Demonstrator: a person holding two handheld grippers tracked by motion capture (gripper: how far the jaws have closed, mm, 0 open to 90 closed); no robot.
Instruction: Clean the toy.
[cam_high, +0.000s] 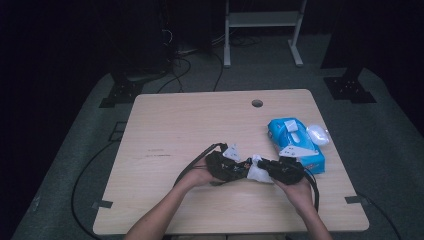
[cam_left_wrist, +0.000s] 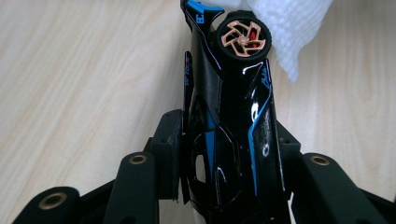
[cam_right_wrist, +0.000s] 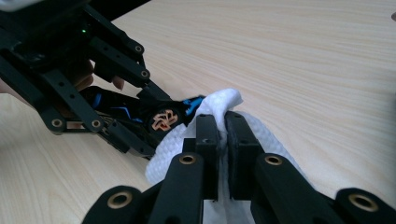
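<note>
Jaws of left gripper (cam_left_wrist: 229, 154) clamp toy car (cam_left_wrist: 231, 121), wipe (cam_left_wrist: 289, 28) beside

Room dim and dark around the lit tabletop (cam_high: 200, 125); high view soft and grainy. Close up, glare streaks the glossy black toy car (cam_left_wrist: 233, 130).

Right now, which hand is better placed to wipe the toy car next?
Right. The right tongs are shut on the white wipe, which already touches the black toy car; the left tongs are occupied clamping the car.

No lettering on the toy car (cam_left_wrist: 233, 121) is legible.
</note>
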